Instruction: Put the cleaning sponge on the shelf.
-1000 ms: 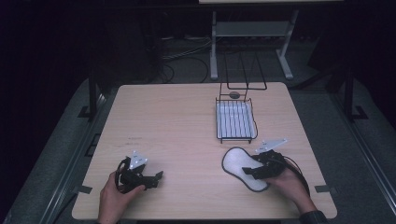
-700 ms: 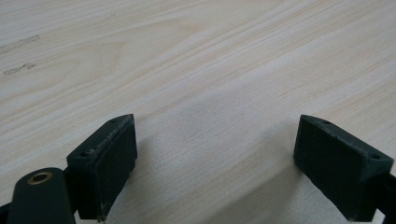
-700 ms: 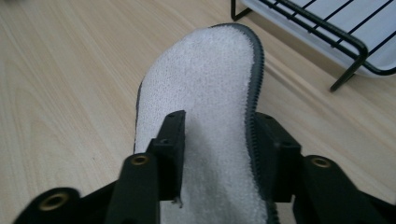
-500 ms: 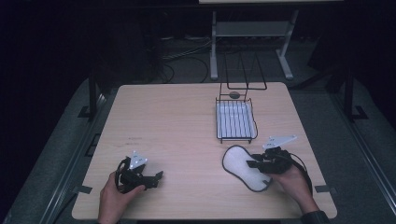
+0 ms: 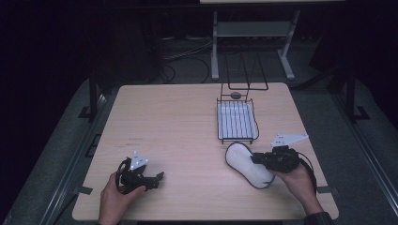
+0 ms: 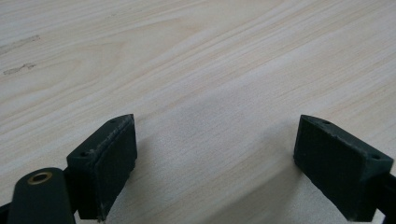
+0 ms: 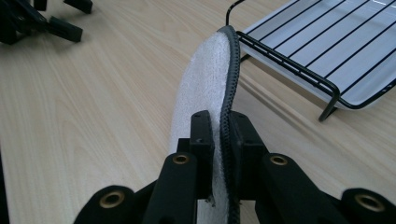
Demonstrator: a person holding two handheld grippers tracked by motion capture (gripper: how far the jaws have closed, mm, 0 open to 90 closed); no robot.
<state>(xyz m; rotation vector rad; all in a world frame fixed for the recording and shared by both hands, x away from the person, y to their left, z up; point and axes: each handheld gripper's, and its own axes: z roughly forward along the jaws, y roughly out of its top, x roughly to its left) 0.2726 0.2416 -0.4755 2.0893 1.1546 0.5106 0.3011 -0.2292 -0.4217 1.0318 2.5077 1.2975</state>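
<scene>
Table (image 5: 178, 122) of pale wood grain, dark room beyond. Wire rack (image 5: 237, 121), black, far right. White fleecy insole (image 5: 244, 164) near right, grey-edged, pinched by just-closed right gripper (image 7: 219, 135). Left gripper (image 6: 215, 154) near left, wide apart, holding nothing.

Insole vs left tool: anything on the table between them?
Nothing: bare wood of the table lies between the insole and the left tool in the high view; the right gripper view agrees.

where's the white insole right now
In the high view the white insole lies at the table's near right, just in front of the wire tray, its edge pinched in the right tongs.
</scene>
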